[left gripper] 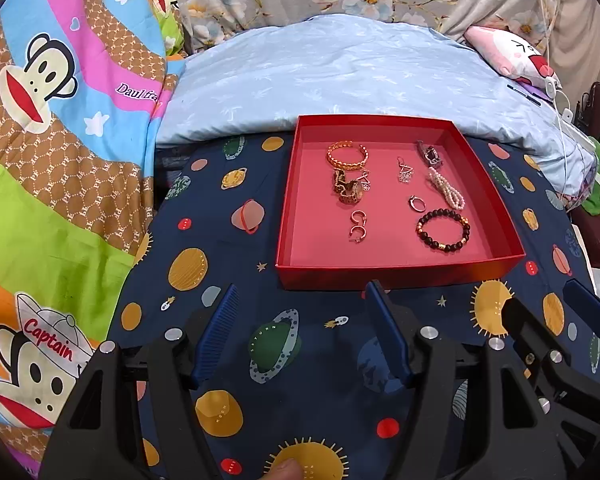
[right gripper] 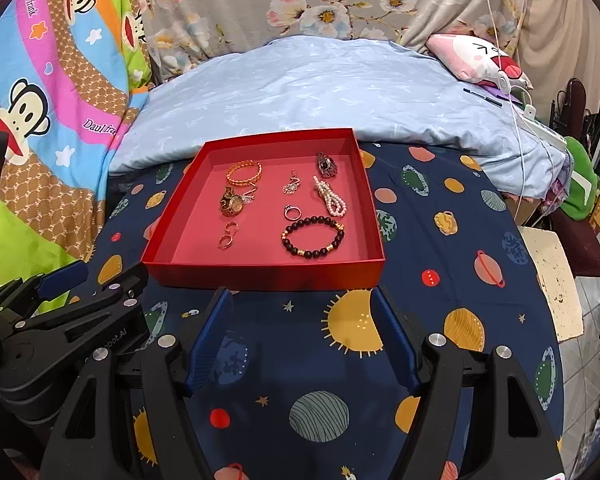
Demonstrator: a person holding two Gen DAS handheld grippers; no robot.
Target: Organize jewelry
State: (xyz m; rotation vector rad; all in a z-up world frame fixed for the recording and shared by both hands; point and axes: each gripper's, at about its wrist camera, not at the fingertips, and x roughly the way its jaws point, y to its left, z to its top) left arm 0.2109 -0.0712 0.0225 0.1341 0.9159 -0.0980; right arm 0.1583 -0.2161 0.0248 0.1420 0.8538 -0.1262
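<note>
A shallow red box [left gripper: 396, 274] [right gripper: 260, 274] sits on the planet-print cloth and holds jewelry: a gold bangle [left gripper: 347, 155] [right gripper: 244, 173], a gold watch [left gripper: 348, 191] [right gripper: 232, 203], hoop earrings [left gripper: 357, 224] [right gripper: 228, 234], a dark bead bracelet [left gripper: 443, 229] [right gripper: 313, 237], a pearl piece [left gripper: 446, 192] [right gripper: 331, 197], a ring [left gripper: 417, 202] [right gripper: 292, 212], a silver earring [left gripper: 405, 170] [right gripper: 292, 184] and a dark clip [left gripper: 430, 153] [right gripper: 327, 165]. My left gripper [left gripper: 302, 300] is open and empty in front of the box. My right gripper [right gripper: 302, 300] is open and empty, also in front of it.
The table [left gripper: 228, 248] has a dark blue planet cloth. A light blue quilt [left gripper: 340, 76] lies behind it, a monkey-print blanket [left gripper: 52, 140] at left, and a pink pillow [right gripper: 480, 56] and cables at right. The right gripper shows in the left view's right edge [left gripper: 548, 332].
</note>
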